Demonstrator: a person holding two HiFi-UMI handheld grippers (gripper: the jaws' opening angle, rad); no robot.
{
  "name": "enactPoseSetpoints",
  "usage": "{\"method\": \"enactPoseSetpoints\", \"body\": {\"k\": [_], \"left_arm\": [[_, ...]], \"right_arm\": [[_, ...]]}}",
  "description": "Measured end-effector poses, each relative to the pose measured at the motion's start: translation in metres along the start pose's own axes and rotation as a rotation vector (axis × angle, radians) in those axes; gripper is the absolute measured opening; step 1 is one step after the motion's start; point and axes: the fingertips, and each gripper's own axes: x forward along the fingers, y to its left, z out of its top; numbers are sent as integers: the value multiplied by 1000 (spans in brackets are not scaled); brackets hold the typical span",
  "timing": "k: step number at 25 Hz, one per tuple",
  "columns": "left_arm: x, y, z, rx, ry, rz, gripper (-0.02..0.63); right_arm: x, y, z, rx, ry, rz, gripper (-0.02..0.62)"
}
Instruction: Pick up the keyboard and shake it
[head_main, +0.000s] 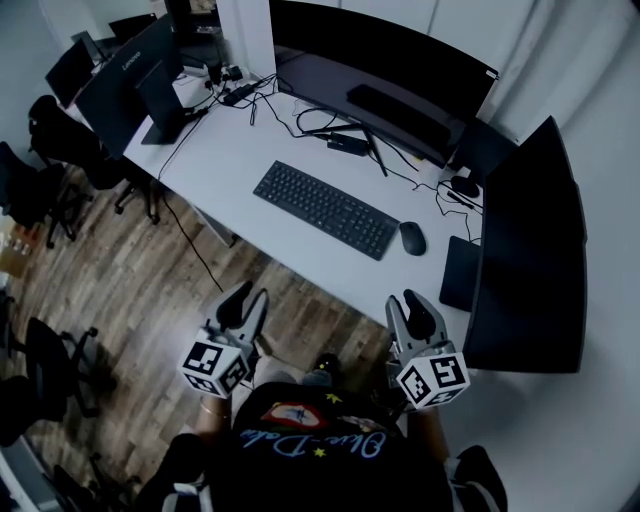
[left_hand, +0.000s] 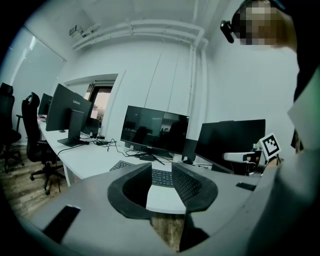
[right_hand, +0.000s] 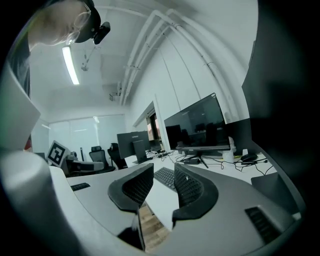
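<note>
A black keyboard (head_main: 325, 209) lies flat on the white desk (head_main: 235, 150), slanted from upper left to lower right. Both grippers hang off the desk's near edge, over the wooden floor, well short of the keyboard. My left gripper (head_main: 248, 300) is open with nothing between its jaws. My right gripper (head_main: 405, 303) is also open and empty. In the left gripper view the left gripper (left_hand: 161, 170) frames the desk edge, with the keyboard (left_hand: 119, 165) beyond it. In the right gripper view the right gripper (right_hand: 163, 171) points at the keyboard (right_hand: 165, 179) too.
A black mouse (head_main: 412, 238) sits just right of the keyboard, and a dark pad (head_main: 460, 272) lies at the desk's near right corner. A wide curved monitor (head_main: 400, 80) stands behind, another monitor (head_main: 530, 250) at the right. Cables trail across the back. Office chairs (head_main: 50, 140) stand at the left.
</note>
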Motion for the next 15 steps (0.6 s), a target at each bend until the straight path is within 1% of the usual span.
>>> {"method": "enactPoseSetpoints", "body": {"k": [4,6,10,12,15], "left_arm": [[2,5,-6,-15,34,19,103],[4,8,-5,-31,29,25,106],[13,27,-7,-16,59,59,110],[24,36,-7,-12,60,57,114],[47,50,0,-2,44,31,116]], "right_arm": [[7,-8,-8,44,-1,6,121],[10,-12,-9,52,9,5,124],[17,-20,-7,50,-4,-12,129],[20,-27,-5,47,-11,-33,130],[29,-37,0,48,-18,-68,132]]}}
